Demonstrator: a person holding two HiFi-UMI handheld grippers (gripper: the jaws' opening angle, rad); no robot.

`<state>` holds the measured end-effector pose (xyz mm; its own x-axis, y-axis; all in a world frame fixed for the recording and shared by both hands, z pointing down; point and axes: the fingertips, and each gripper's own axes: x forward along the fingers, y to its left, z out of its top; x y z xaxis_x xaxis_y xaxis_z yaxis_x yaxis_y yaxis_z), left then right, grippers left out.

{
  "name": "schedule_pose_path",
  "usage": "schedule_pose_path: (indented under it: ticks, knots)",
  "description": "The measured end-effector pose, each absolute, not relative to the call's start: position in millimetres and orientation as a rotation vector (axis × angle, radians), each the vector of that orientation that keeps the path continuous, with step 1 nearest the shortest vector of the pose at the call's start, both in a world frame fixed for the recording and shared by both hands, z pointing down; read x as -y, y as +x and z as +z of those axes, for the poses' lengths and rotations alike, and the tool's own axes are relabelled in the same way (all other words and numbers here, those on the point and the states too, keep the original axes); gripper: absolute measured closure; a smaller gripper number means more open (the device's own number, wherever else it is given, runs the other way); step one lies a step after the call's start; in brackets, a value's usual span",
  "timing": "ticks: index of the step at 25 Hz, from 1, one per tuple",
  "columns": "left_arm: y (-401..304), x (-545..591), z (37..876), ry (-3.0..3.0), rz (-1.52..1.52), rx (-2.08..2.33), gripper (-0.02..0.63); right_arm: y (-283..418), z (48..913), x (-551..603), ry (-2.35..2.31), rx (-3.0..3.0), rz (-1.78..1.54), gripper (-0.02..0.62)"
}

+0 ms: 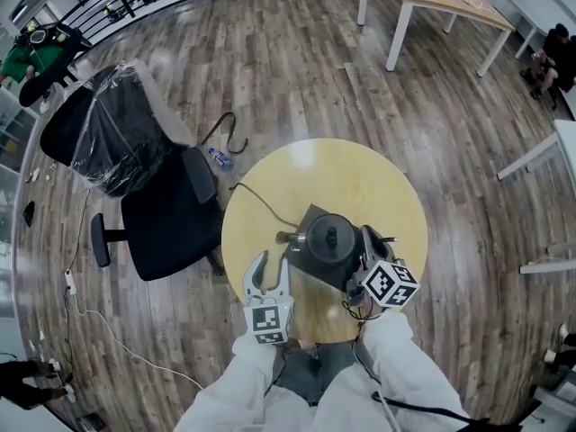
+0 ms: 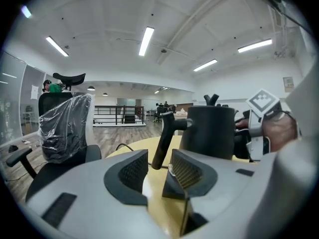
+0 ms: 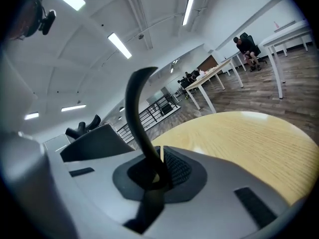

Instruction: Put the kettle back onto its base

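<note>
Black lidded kettle (image 1: 330,238) stands at centre frame on, or barely above, its dark square base (image 1: 306,270) on the round yellow wooden surface (image 1: 360,174). The right tool (image 3: 157,172) clamps its curved handle (image 3: 135,103); the left tool (image 2: 159,164) gapes wide and holds nothing. Probably only the release is left.

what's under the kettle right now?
A dark square base lies under the kettle on the round table, with a cord running toward the table's edge. The kettle covers the base's middle, so whether it sits fully down cannot be seen.
</note>
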<state>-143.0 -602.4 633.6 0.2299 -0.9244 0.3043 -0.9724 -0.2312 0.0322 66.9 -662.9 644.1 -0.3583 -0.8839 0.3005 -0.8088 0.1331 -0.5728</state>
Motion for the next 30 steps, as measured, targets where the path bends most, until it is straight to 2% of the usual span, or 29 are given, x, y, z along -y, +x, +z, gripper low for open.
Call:
schedule_pose_path:
  ticks: [13, 20, 24, 26, 28, 29, 30]
  knots:
    - [-121.7, 552.3, 597.4, 2.397, 0.277, 1.643, 0.476, 46.7, 652.6, 593.7, -1.795, -2.311, -1.138, 0.574]
    - [-112.7, 515.8, 587.1, 2.451, 0.266, 1.554, 0.477, 23.6, 662.2, 553.5, -1.795, -2.388, -1.210, 0.503]
    - [-111.4, 506.1, 589.8, 2.455, 0.265, 1.531, 0.477, 19.4, 664.1, 526.7, -1.782, -2.394, -1.201, 0.499]
    - [-112.2, 499.9, 588.0, 2.442, 0.259, 1.533, 0.504, 17.0, 658.7, 510.6, -1.727, -2.376, -1.189, 0.500]
    - [-113.0, 492.6, 582.9, 2.428, 0.261, 1.551, 0.599, 14.4, 645.8, 493.5, -1.662, -2.387, -1.145, 0.526]
    - [-112.3, 488.4, 579.8, 2.427, 0.263, 1.554, 0.606, 13.0, 637.2, 485.5, -1.636, -2.412, -1.107, 0.564]
    - [-110.5, 484.0, 576.6, 2.429, 0.263, 1.550, 0.606, 11.7, 627.7, 478.6, -1.613, -2.444, -1.061, 0.572]
